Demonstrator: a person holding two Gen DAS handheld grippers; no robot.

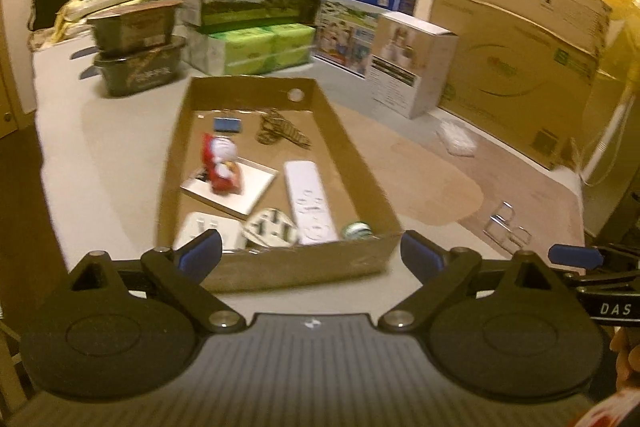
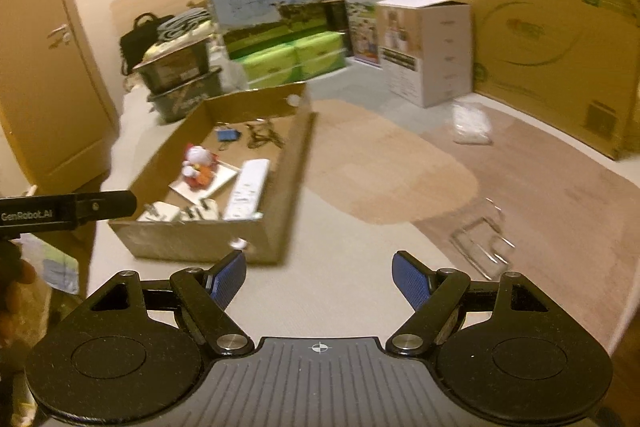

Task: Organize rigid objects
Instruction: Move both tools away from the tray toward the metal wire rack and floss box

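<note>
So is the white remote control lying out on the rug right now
No, the white remote control lies inside the open cardboard box, next to the red and white toy, not on the rug.

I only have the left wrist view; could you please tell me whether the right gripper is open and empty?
Observer: Yes, the right gripper is open, with nothing between its pads, and it is beside the box.
Operator: Thank you. Is anything on the box's near outer wall?
Observer: A small round white spot sits near its top edge.
Operator: And what stands further left?
Observer: A wooden door with a lever handle.
</note>
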